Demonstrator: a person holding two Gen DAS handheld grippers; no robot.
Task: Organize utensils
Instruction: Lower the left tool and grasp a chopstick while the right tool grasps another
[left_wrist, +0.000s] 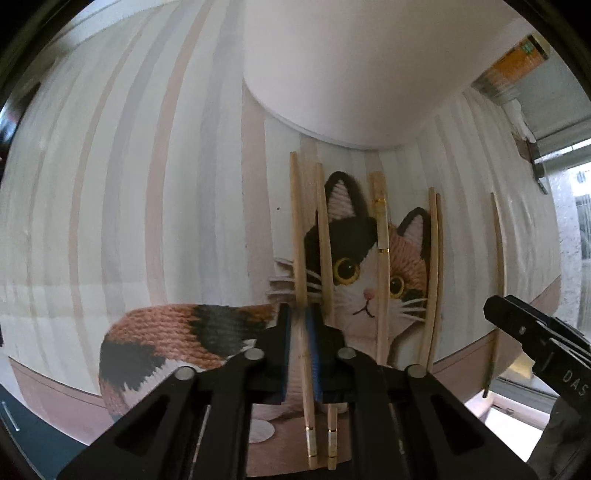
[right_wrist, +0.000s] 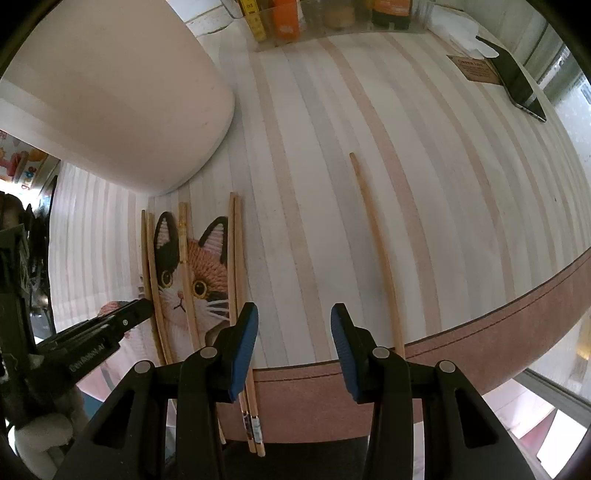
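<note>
Six chopsticks lie across the cat-print placemat (left_wrist: 155, 221). My left gripper (left_wrist: 300, 325) is clamped on the leftmost chopstick (left_wrist: 297, 236), beside the white container (left_wrist: 354, 66). My right gripper (right_wrist: 293, 328) hangs with jaws apart, empty, near a lone chopstick (right_wrist: 376, 243).

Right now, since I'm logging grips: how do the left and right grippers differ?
The left gripper is shut on a chopstick over the cat picture; the right gripper stands open with nothing between its pads. The left sits among grouped chopsticks; the right is over bare striped cloth. Both point down.
</note>
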